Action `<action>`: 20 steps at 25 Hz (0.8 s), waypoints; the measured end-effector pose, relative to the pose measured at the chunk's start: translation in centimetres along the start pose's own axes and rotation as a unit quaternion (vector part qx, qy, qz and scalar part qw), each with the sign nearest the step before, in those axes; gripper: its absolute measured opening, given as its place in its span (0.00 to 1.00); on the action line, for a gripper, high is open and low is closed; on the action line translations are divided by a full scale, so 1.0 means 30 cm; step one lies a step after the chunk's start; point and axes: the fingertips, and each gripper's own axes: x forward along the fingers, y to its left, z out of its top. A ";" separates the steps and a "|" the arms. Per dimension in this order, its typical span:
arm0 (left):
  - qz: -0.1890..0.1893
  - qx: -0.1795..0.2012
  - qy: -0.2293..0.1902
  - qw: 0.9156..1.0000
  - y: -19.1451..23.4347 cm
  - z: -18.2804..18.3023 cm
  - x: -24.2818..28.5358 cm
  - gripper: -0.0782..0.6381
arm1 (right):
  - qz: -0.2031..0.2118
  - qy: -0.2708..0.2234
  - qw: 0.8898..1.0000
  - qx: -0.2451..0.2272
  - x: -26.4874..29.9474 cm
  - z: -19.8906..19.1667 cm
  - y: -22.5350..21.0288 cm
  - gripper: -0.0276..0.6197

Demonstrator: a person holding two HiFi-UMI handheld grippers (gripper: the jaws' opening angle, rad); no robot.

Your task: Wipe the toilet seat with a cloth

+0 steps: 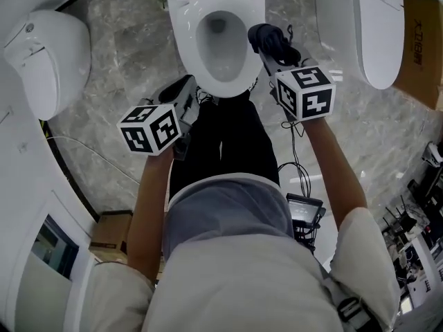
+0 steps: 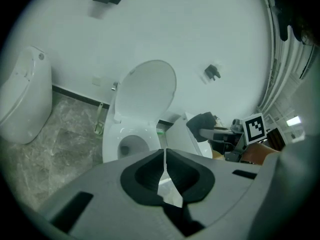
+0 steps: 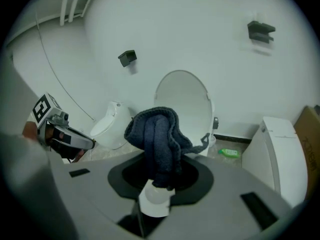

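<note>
A white toilet stands with its lid raised and its seat down around the bowl. My right gripper is shut on a bunched dark blue cloth and hovers above the seat's right rim. In the right gripper view the cloth stands up out of the gripper and hides part of the toilet. My left gripper hangs at the bowl's lower left; in its own view the left gripper has its jaws together with nothing between them.
Other white toilets stand to the left and right. A cardboard box sits at the far right. A green bottle lies by the toilet's base. Cables and a small device lie on the marble floor.
</note>
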 end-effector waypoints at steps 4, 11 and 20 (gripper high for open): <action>-0.005 0.018 -0.017 1.000 -0.044 0.045 -0.083 0.14 | -0.004 -0.021 1.000 0.010 -0.129 0.052 0.063 0.19; -0.029 0.032 -0.040 0.998 -0.140 0.063 -0.216 0.14 | -0.011 -0.055 0.998 0.018 -0.337 0.093 0.170 0.19; -0.042 0.068 -0.069 0.994 -0.257 0.058 -0.382 0.13 | -0.023 -0.089 0.996 0.022 -0.562 0.121 0.271 0.19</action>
